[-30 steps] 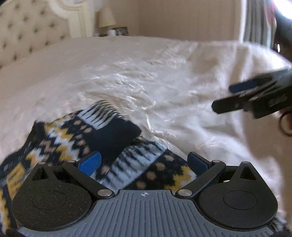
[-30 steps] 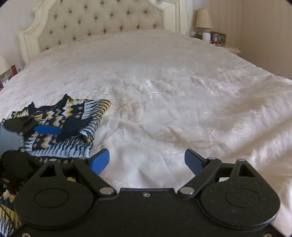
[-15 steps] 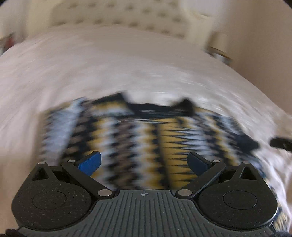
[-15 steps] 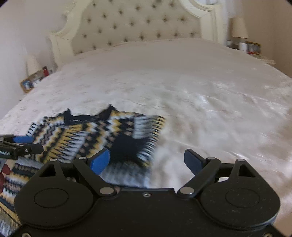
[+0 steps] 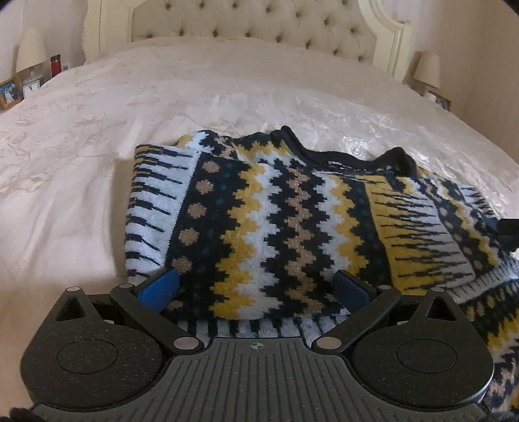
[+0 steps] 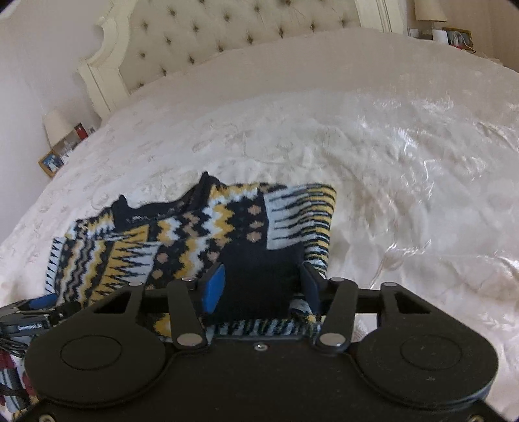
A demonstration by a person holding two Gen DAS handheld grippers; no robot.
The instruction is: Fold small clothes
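The sweater point(image 5: 292, 227) is dark blue with yellow, white and tan zigzag stripes. It has rows of tan dots, and white parts with thin dark stripes. Its neck edge is plain dark blue. The bed cover point(image 5: 97, 130) is shiny cream white with faint flower shapes. The headboard point(image 5: 246, 29) is cream with little buttons. The left tool point(image 5: 256, 289) is black and grey with blue pads. The right tool point(image 6: 262, 289) is black with blue pads.

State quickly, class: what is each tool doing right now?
Left tool: open, fingers wide over the patterned sweater, gripping nothing.
Right tool: partly closed around the sweater's dark cuff; firm grip cannot be told.
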